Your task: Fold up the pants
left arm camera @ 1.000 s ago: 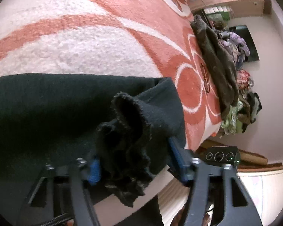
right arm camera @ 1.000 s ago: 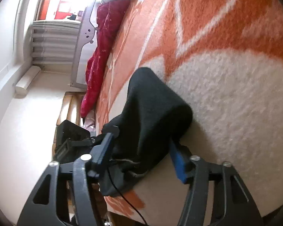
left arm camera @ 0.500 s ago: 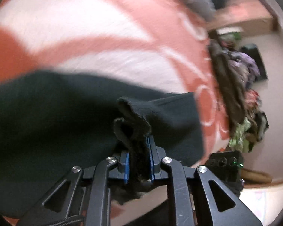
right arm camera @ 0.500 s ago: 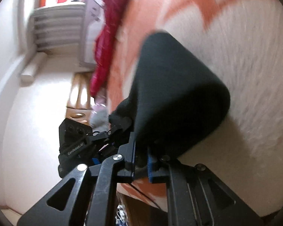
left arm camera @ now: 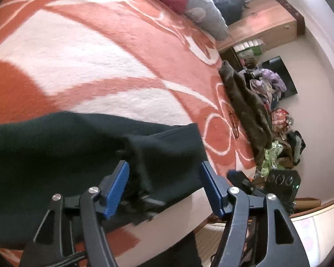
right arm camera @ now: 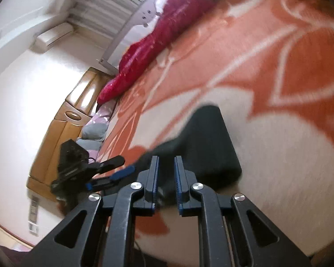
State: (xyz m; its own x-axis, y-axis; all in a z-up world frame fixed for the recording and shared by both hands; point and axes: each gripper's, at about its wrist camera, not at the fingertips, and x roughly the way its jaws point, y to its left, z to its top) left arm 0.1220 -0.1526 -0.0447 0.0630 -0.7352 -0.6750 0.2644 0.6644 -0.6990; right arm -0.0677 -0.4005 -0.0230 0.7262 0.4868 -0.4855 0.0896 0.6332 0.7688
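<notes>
Pants (left arm camera: 55, 155), black, lie on the bed at its near edge, spread leftward across the orange-and-white blanket (left arm camera: 100, 66). My left claw (left arm camera: 164, 184) stands wide, blue pads either side of a bunched ridge of the cloth; the fabric passes between the fingers but nothing is pinched. My right claw (right arm camera: 167, 178) is drawn narrow, with a small gap between the pads; dark cloth sits in or just behind that gap, and I cannot tell whether it is truly gripped. From the right wrist view the pants (right arm camera: 209, 146) show as a rounded, doubled-over end resting on the blanket, so I judge one fold is already laid, or being laid down. The other claw shows beside this end in each view, so both hands work the same near edge. Still to do, as I read it: flatten the bunch, check the edges meet, probably one more fold across. Further out, a brown garment (left arm camera: 247, 102) and a heap of mixed clothes (left arm camera: 276, 102) sit at the bed's far side; a red quilt (right arm camera: 158, 33) lies along the headboard end.
</notes>
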